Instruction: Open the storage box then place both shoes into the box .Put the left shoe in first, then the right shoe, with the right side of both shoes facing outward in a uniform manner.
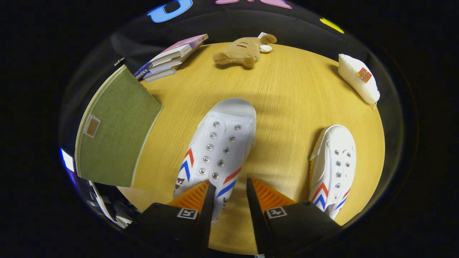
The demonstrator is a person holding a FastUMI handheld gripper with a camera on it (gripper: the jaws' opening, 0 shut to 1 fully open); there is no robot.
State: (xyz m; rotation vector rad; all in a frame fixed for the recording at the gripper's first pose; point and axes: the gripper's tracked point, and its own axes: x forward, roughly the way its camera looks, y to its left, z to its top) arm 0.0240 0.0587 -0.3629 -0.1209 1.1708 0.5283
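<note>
- Two-finger gripper (pixel 230 186): spread apart, holding nothing, poised over the heel end of the nearer shoe, one finger above its side wall and the other over bare wood.
- Round table of light yellow wood (pixel 287 93): carrying everything in view.
- Storage box of green woven fabric with pale trim and a small brown tag (pixel 118 129): to the left of the fingers, lid apparently closed; judged not opened yet, although the task asks for this first.
- Nearer white canvas shoe with metal eyelets and red and blue chevron stripes (pixel 220 143): toe pointing away, heel reaching between the fingers.
- Second white canvas shoe of the same pattern (pixel 335 165): lying to the right, well apart from the first.
- Advice for the step, as a judgement: better to turn toward the box lid first; afterwards, to close on one side wall of the left shoe near the heel, where the canvas is firm, and to keep the right side facing outward.
- Hard to tell: which shoe is left or right, and how the lid opens; the heels are covered by the fingers, and the box front is cut off.
- Further back: stack of books (pixel 172 59), brown plush toy (pixel 240 52), white soft pouch (pixel 358 80).
</note>
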